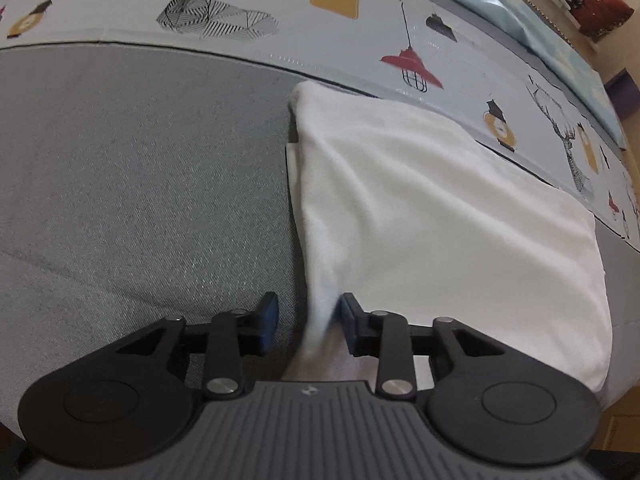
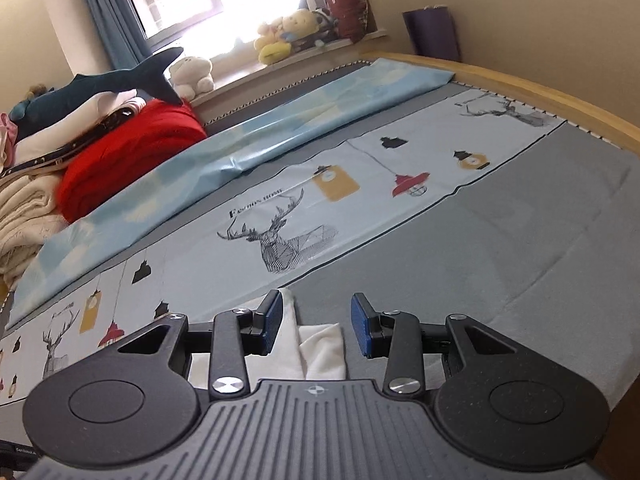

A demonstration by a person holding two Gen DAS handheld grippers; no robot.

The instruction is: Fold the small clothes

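Item: one white garment, folded, lying on the grey bed cover just beside the printed band of deer and lamps.

Position relative to fingers, left wrist view: a pulled-up corner of the garment runs down between the two blue pads of the left gripper. The cloth lies against the right-hand pad; a gap shows between it and the left-hand pad. The corner is blurred, so whether the pads pinch it cannot be told.

Position relative to fingers, right wrist view: the right gripper stands with its pads apart, released, over a folded edge of the same garment. The cloth passes just beside the left-hand pad and stops short of the right-hand one; neither pad presses it.

Count: one garment; two grippers, two fingers each; one bed.

Pose: the left gripper points steeply down at the bed. The right gripper tilts down more shallowly, looking across the bed toward a window sill with soft toys.
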